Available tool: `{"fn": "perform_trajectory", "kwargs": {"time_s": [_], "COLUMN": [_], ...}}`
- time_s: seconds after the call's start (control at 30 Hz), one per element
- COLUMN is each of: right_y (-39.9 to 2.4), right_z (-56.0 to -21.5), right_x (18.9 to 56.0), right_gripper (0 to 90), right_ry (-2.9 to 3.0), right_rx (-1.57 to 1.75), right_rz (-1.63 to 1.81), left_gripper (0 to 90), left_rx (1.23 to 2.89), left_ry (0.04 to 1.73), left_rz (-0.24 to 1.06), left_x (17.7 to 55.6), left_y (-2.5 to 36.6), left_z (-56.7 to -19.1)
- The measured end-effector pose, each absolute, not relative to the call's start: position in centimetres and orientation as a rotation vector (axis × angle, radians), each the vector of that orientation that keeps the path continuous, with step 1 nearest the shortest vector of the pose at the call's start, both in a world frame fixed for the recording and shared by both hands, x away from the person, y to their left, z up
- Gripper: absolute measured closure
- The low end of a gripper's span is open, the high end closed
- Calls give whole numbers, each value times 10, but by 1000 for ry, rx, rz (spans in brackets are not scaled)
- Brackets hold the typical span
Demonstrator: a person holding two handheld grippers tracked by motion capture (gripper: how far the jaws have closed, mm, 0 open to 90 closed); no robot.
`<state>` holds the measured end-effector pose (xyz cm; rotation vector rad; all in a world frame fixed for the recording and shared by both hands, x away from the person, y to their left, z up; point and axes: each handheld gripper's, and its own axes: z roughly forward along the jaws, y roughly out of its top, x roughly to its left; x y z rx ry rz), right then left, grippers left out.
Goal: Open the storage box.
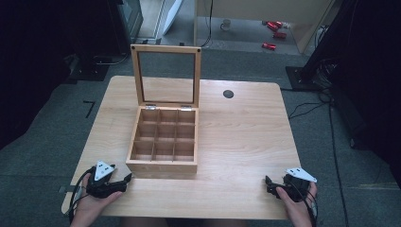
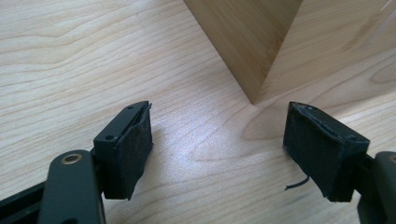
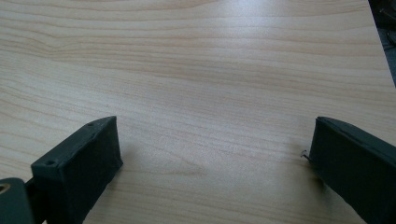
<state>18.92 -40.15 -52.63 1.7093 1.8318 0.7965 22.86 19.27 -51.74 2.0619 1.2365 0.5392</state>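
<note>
Beyond the table (image 1: 246,137), red cans (image 1: 273,29) and a white cup (image 1: 226,23) lie on the floor.

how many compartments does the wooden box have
9, in a three-by-three grid inside the wooden box: three along the hinged back by the raised lid, three across the middle, three along the front. All look empty.

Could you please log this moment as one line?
box: lid up, compartments empty | left gripper: open, beside box corner | right gripper: open, over table

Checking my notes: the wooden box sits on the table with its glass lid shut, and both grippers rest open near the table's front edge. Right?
Not quite: the high view shows the wooden box with its lid standing open. The rest holds: left gripper and right gripper are open.
</note>
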Motion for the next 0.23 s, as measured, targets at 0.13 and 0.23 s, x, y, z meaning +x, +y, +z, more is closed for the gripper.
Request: {"fn": "perform_trajectory", "kwargs": {"time_s": [0.13,0.23], "right_y": [-402,-402], "right_z": [-526,-526], "right_x": [189,189], "right_gripper": [17,17], "right_ry": [1832,1832], "right_rx": [1707,1707], "right_rz": [796,797], "left_gripper": [245,245], "left_rx": [2062,2062], "left_ry": [1237,1236], "left_rz": [539,538], "left_x": [229,229], "left_y": [193,193], "left_z": [-517,-517]}}
